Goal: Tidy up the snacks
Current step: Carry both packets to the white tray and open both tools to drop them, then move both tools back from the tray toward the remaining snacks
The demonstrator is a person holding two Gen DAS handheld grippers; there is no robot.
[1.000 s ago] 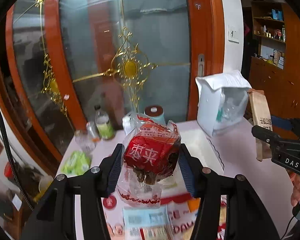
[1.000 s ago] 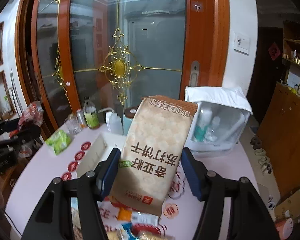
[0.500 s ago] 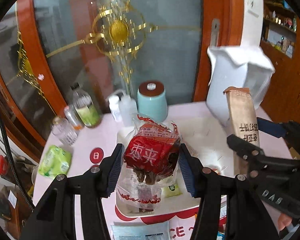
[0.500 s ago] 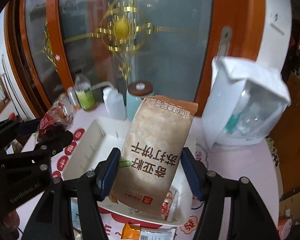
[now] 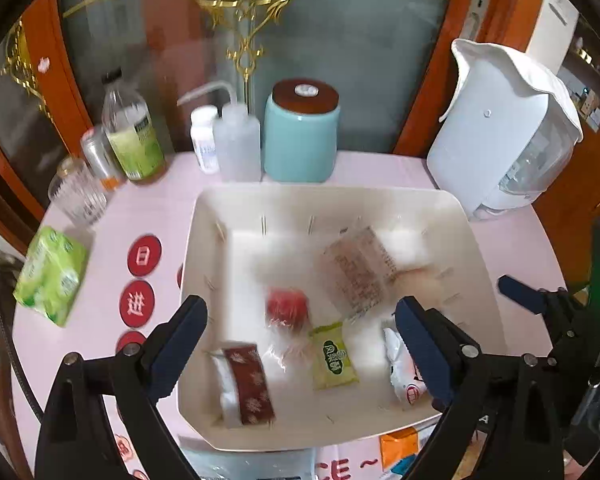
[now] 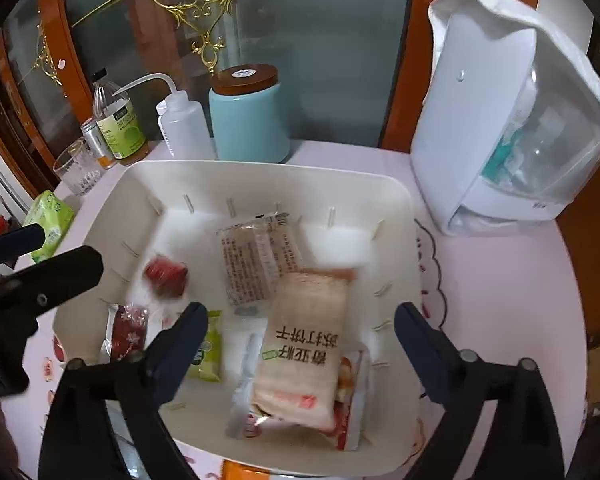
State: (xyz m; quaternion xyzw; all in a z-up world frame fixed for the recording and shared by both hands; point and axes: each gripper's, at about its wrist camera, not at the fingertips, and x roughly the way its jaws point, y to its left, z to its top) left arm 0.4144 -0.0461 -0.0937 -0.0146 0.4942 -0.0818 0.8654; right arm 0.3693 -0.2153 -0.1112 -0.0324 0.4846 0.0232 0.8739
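Observation:
A cream plastic bin (image 5: 204, 216) (image 6: 396, 200) on the pink table holds several snack packs. The red date bag (image 5: 287, 307) (image 6: 166, 276) lies in it, blurred. The tan cracker pack (image 6: 306, 344) lies at its right, over a white-red pack (image 6: 352, 400). A clear printed pack (image 5: 358, 276), a green pack (image 5: 334, 356) and a dark red pack (image 5: 248, 384) also lie inside. My left gripper (image 5: 300, 344) is open and empty above the bin. My right gripper (image 6: 300, 344) is open and empty above the cracker pack.
Behind the bin stand a teal jar (image 5: 300, 132), a squeeze bottle (image 5: 236, 140), a green-label bottle (image 5: 130, 132) and a glass (image 5: 76, 196). A white bag (image 5: 504, 132) stands at the right. A green tissue pack (image 5: 48, 276) lies left. More packs (image 5: 400, 446) lie in front.
Both grippers moved over the bin and opened. The red date bag and the cracker pack dropped out of them into the bin.

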